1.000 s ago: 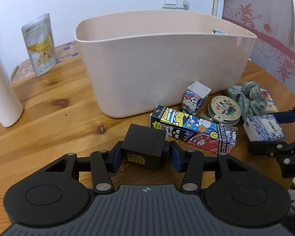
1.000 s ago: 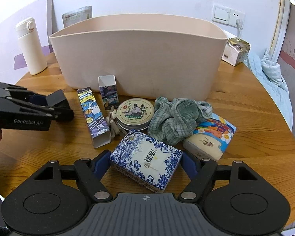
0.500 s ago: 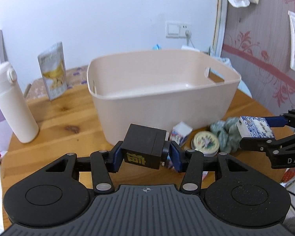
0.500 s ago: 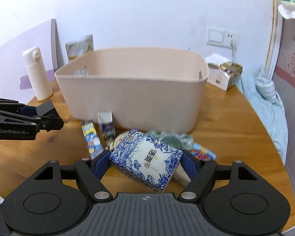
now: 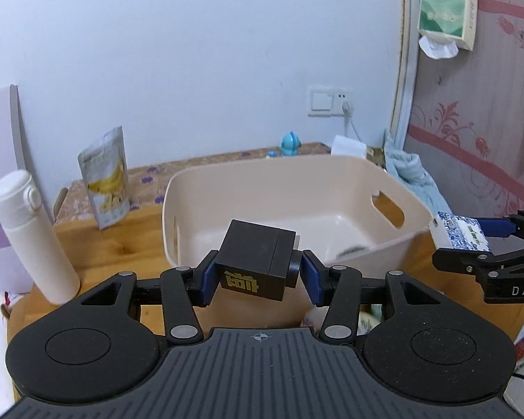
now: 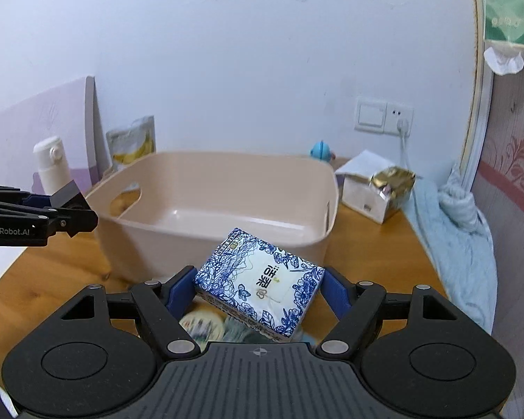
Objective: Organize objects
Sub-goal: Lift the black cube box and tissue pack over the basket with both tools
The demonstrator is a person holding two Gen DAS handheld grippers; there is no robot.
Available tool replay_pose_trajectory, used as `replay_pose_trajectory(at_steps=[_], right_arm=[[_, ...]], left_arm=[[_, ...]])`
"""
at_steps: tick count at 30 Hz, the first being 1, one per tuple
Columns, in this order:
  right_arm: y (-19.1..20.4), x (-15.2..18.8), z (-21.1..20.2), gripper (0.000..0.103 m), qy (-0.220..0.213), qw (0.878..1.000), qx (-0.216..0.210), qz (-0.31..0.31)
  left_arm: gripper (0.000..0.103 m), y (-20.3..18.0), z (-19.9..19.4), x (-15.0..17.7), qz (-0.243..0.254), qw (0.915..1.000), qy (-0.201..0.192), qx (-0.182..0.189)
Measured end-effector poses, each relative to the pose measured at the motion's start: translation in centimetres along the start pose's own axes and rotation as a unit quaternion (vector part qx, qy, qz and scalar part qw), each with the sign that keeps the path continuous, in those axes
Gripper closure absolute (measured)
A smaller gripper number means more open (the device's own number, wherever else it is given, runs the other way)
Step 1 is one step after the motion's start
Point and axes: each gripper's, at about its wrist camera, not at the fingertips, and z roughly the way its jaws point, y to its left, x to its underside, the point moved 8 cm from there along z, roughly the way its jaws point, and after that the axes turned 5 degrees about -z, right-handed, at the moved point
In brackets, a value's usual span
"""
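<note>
My left gripper (image 5: 258, 276) is shut on a black box (image 5: 256, 260) with gold lettering and holds it in the air at the near rim of the beige plastic bin (image 5: 297, 178). My right gripper (image 6: 258, 289) is shut on a blue-and-white floral tissue pack (image 6: 258, 282), held above the table in front of the bin (image 6: 227, 164). The pack and right gripper also show at the right of the left wrist view (image 5: 459, 234). The left gripper shows at the left of the right wrist view (image 6: 70, 209). The bin's floor looks nearly bare.
A white bottle (image 5: 31, 234) and a banana snack pouch (image 5: 104, 178) stand left of the bin. A round tin (image 6: 202, 328) and a green cloth lie blurred under the right gripper. A white box with gold wrap (image 6: 377, 185) and a blue towel (image 6: 454, 230) sit at the right.
Both grippers have risen from table level with their objects, so the bin's inside is visible from above. The items left on the table have dropped out of sight below.
</note>
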Motion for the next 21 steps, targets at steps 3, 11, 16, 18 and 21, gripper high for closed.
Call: replay_pose_trajectory(at_steps=[3, 11, 16, 18, 21], right_arm=[[-0.7, -1.1, 0.3, 0.028, -0.008, 1.0, 0.001, -0.002], [-1.6, -4.2, 2.3, 0.028, -0.022, 1.0, 0.0, -0.018], [-1.5, -5.6, 4.1, 0.028, -0.02, 0.999, -0.005, -0.034], [-1.4, -6.0, 4.8, 0.028, -0.018, 0.999, -0.009, -0.039], [-1.2, -6.3, 6.3, 0.028, -0.007, 0.999, -0.018, -0.045]], left_arm=[[0.053, -0.3, 0.7, -1.2, -0.003, 1.0, -0.006, 0.0], [0.053, -0.7, 3.7, -3.0, -0.012, 0.9999, 0.003, -0.01], [0.053, -1.2, 6.4, -3.4, -0.014, 0.9996, 0.023, -0.009], [0.053, -1.4, 7.6, -3.3, -0.012, 0.9992, 0.035, -0.014], [0.053, -1.6, 9.5, -2.9, -0.009, 0.9983, 0.055, -0.02]])
